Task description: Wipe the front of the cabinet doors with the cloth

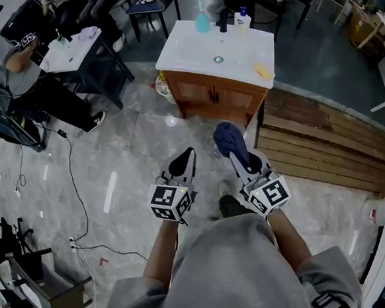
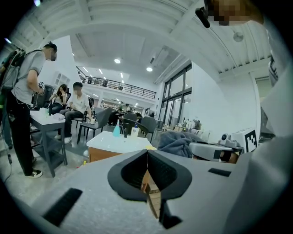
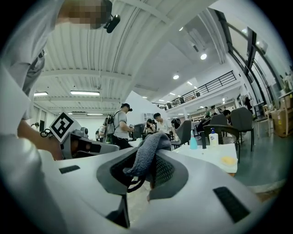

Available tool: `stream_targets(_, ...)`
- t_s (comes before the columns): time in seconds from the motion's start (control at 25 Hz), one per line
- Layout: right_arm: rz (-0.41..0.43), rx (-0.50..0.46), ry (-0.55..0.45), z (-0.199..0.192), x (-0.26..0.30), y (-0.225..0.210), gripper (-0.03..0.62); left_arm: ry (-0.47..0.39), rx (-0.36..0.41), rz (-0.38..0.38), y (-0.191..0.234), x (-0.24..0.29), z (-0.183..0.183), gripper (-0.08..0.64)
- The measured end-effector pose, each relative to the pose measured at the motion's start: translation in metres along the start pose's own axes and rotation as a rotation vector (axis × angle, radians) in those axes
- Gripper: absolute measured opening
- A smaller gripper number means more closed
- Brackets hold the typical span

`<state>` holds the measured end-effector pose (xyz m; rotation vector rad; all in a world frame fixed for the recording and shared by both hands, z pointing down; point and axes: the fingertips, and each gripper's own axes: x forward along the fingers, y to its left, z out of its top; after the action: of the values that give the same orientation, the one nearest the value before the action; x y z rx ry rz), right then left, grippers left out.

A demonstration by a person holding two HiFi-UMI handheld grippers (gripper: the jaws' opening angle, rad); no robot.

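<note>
A wooden vanity cabinet (image 1: 218,100) with two front doors and a white sink top (image 1: 191,50) stands ahead on the floor. My right gripper (image 1: 236,154) is shut on a dark blue-grey cloth (image 1: 229,140), which bunches above its tips, well short of the doors. In the right gripper view the cloth (image 3: 149,153) sits pinched between the jaws. My left gripper (image 1: 183,164) is beside it, shut and empty; its jaws meet in the left gripper view (image 2: 147,171). The cloth (image 2: 176,142) shows at the right there.
On the sink top stand a teal bottle (image 1: 202,20), a black tap (image 1: 223,21), a white pump bottle (image 1: 242,18) and a yellow sponge (image 1: 262,71). Wooden decking (image 1: 324,146) lies to the right. People sit at a table (image 1: 71,50) at far left. Cables (image 1: 76,192) trail over the floor.
</note>
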<state>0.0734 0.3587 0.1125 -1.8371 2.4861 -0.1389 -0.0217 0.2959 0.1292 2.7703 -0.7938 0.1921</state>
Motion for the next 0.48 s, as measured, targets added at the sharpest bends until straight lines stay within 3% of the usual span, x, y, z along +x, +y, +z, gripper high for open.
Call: stream_targets(0.48,0.059,0.056,0.02,-0.007,0.058,-0.073,0.058,0.055,-0.004,0.061,0.032,0.084,0.007,0.01)
